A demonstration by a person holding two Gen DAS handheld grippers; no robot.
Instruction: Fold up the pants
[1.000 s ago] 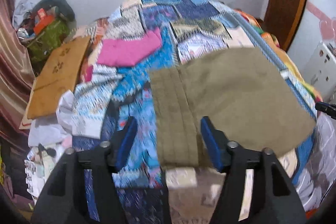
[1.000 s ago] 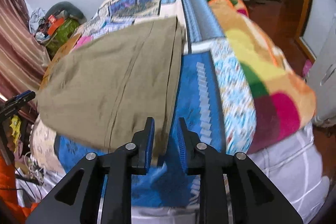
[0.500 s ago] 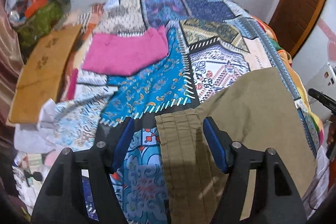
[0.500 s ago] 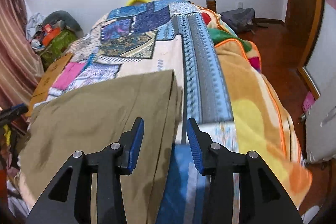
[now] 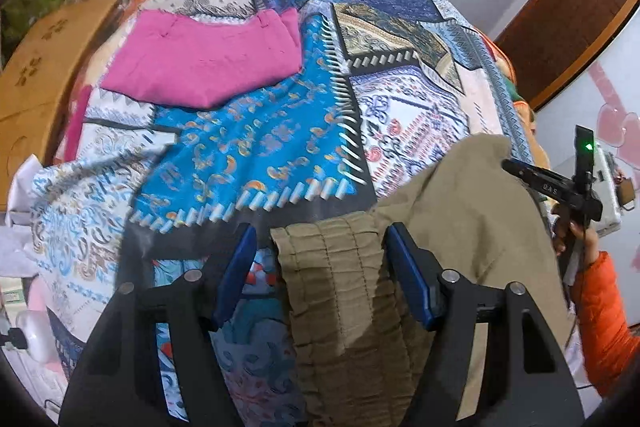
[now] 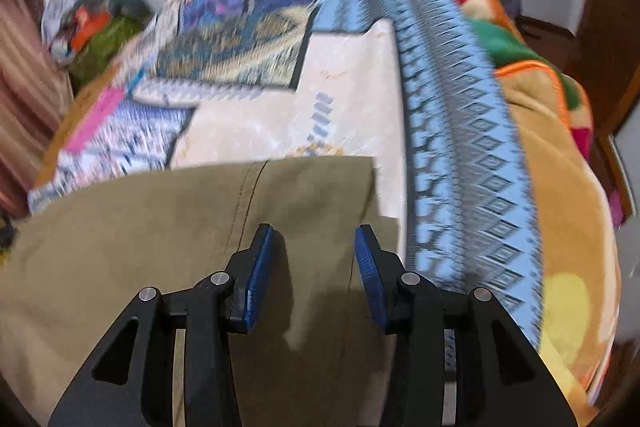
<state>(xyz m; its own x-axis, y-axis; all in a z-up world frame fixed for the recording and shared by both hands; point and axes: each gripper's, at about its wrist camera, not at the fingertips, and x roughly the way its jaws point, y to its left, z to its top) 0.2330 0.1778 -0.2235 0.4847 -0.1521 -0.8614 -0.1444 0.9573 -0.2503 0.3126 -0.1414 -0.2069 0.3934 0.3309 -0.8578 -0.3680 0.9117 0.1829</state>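
Olive-khaki pants (image 5: 452, 227) lie on a patchwork bedspread (image 5: 248, 155), folded into a flat panel. My left gripper (image 5: 318, 247) is open, its blue pads on either side of the gathered elastic waistband (image 5: 340, 287), just above it. My right gripper (image 6: 314, 247) is open above the other end of the pants (image 6: 200, 227), near their right edge and far corner. The right gripper also shows at the right of the left wrist view (image 5: 552, 187), held by a hand in an orange sleeve.
A folded pink garment (image 5: 204, 63) lies farther up the bed. A wooden board (image 5: 36, 75) leans at the left edge. A colourful fleece blanket (image 6: 560, 155) drapes over the bed's right side. A brown door (image 5: 568, 11) stands at the right.
Both grippers have moved forward over the pants toward the head of the bed. The right gripper has opened from nearly shut on the fabric edge to wide open. The pants now lie lower in both views.
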